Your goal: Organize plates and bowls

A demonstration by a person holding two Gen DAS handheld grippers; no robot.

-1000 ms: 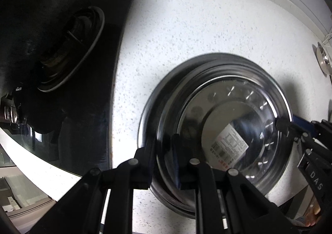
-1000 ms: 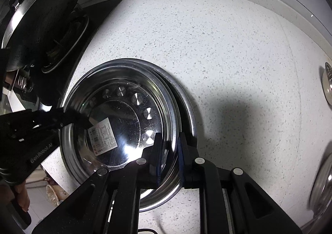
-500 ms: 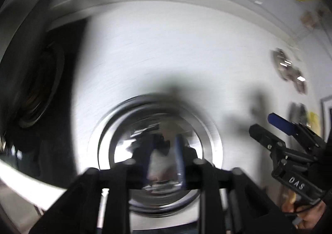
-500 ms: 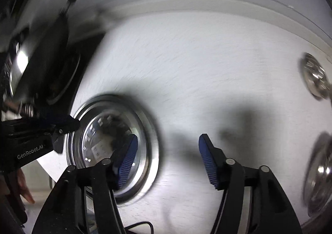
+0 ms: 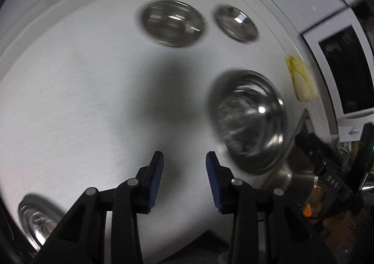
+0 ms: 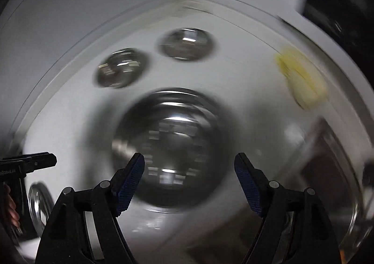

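left gripper (image 5: 184,170) jaws just opened, empty | right gripper (image 6: 189,172) jaws just opened wide, empty | big bowl (image 6: 170,147) at 12 o'clock of right, nearer hand

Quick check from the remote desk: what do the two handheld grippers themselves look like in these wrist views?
Both are black plastic. The left gripper has two angular black fingers with ribbed blue pads and round silver pivot pins. The right gripper is built the same, with textured blue pads. Each body carries white lettering, too blurred to read. No sleeve shows.
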